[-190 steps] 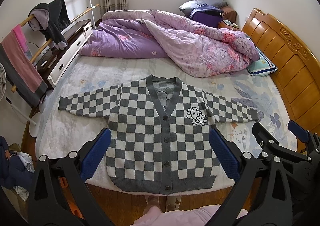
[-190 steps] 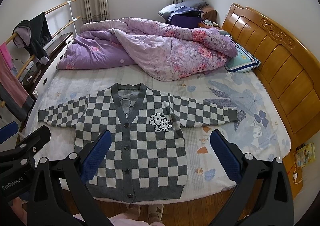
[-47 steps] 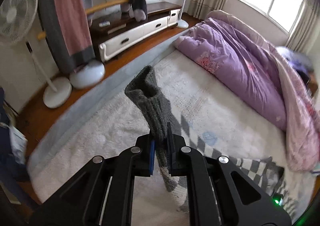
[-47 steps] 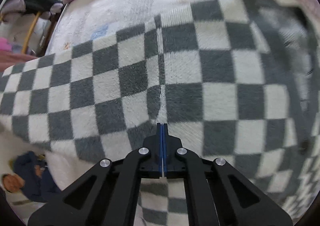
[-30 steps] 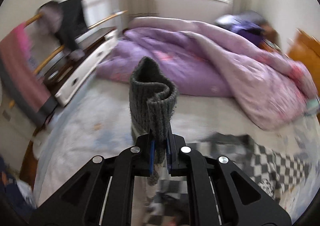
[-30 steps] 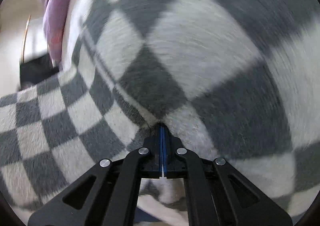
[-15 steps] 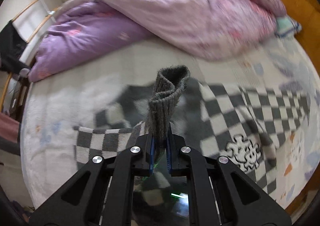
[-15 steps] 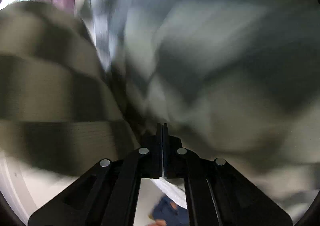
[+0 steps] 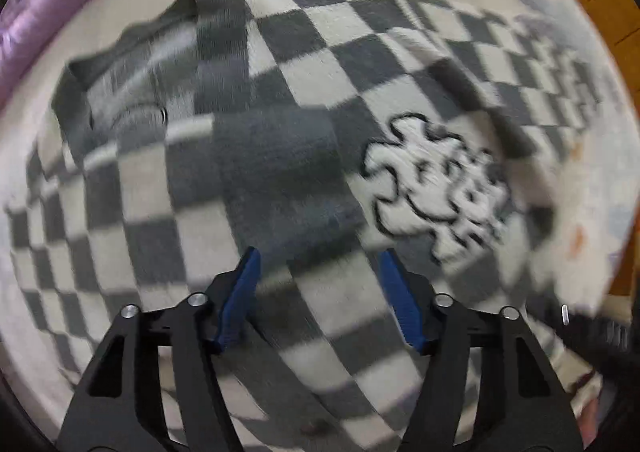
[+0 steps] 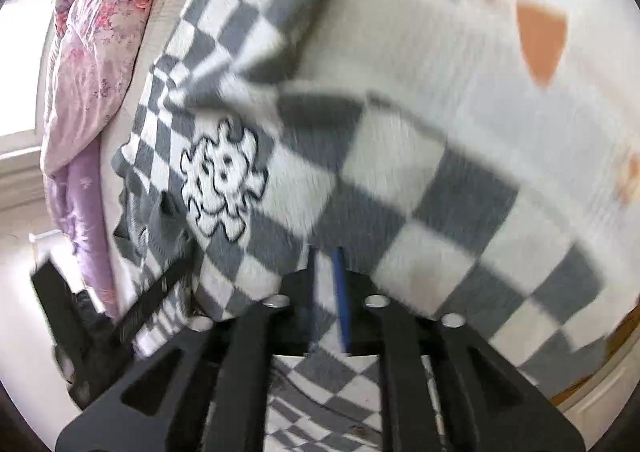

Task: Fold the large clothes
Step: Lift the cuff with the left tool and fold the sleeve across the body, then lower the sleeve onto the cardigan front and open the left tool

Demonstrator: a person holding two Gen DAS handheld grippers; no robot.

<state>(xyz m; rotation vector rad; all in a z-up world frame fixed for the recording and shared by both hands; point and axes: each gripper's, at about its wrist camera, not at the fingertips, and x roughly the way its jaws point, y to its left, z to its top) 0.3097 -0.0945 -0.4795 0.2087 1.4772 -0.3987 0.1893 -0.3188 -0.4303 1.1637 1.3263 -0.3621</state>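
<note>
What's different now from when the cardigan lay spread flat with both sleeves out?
One sleeve has been carried across and laid over the checkered cardigan's chest. The left gripper, whose jaws have just been opening, has let its cuff go. The right gripper's jaws have just been opening too. The cardigan stays on the bed, patch up.

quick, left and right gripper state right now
Left gripper: open, jaws just opening, cuff released onto the cardigan.
Right gripper: jaws just opening, slightly apart; grip cannot be told.
</note>
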